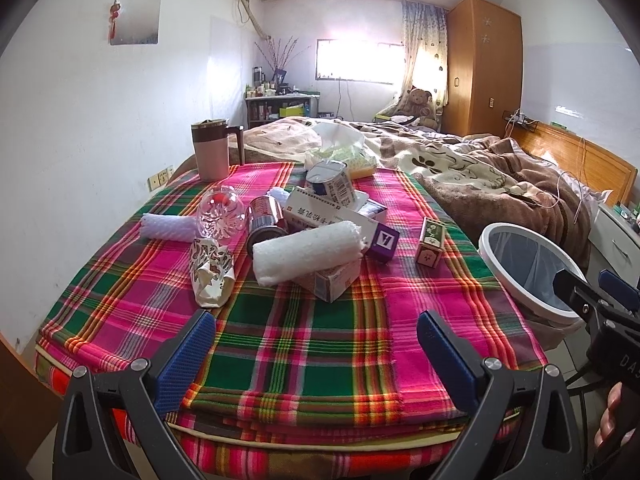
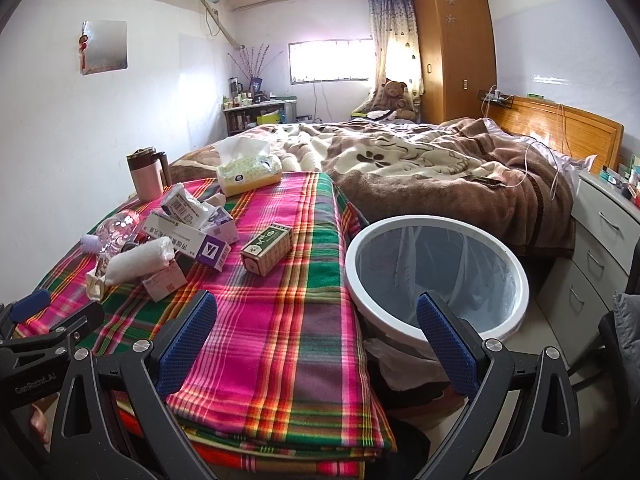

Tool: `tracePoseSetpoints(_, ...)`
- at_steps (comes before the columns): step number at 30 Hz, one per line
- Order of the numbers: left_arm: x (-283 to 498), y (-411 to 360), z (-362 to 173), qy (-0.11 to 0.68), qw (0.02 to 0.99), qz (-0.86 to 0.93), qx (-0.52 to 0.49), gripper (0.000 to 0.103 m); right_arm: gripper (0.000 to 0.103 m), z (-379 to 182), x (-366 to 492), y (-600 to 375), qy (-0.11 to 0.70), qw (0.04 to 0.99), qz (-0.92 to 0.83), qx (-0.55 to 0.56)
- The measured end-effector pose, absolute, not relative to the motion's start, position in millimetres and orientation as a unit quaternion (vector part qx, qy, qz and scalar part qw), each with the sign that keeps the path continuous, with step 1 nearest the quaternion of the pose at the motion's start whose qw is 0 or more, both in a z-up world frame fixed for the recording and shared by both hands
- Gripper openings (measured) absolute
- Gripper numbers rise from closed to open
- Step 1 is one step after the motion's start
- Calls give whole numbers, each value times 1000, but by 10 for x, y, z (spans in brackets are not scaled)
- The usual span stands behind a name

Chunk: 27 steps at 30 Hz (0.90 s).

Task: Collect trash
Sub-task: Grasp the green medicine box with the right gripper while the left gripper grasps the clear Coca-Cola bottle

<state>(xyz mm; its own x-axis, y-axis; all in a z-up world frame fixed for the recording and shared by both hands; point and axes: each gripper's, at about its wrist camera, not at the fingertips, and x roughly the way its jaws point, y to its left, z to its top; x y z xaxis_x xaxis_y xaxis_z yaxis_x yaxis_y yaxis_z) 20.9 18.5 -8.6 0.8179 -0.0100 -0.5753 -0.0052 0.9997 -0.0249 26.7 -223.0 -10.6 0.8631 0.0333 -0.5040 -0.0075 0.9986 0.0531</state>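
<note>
A heap of trash lies on the plaid blanket [image 1: 320, 328]: a rolled white towel [image 1: 306, 250], medicine boxes [image 1: 320, 208], a dark can [image 1: 265, 224], a tin can [image 1: 332, 182], a clear plastic bottle [image 1: 219, 214], a crumpled wrapper [image 1: 210, 272] and a small green box [image 1: 430, 242]. A white-rimmed bin [image 2: 436, 276] lined with a bag stands to the right of the blanket. My left gripper [image 1: 316, 354] is open and empty, short of the heap. My right gripper [image 2: 316, 338] is open and empty, between the blanket edge and the bin.
A pink lidded mug [image 1: 214, 150] and a tissue box [image 2: 248, 170] stand at the blanket's far end. A bed with a brown cover [image 2: 440, 176] lies behind. White drawers [image 2: 600, 248] stand right of the bin. The wall runs along the left.
</note>
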Motion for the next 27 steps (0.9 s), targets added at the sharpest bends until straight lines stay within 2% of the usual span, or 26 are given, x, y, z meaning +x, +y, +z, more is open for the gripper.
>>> tracePoseSetpoints(17,1023,1220,-143,332,939,16,-90,98,102,-275,1117,-1930,323,945,33,32)
tracePoseSetpoints(24,1466,1459,-109,351,929,15,-119,96,94,-261,1330,-1863,333,942,32,31)
tracePoseSetpoints(27,1669,1551,-111,364,922,22,-128,95,81,-297,1451,-1869,347,936,35,42)
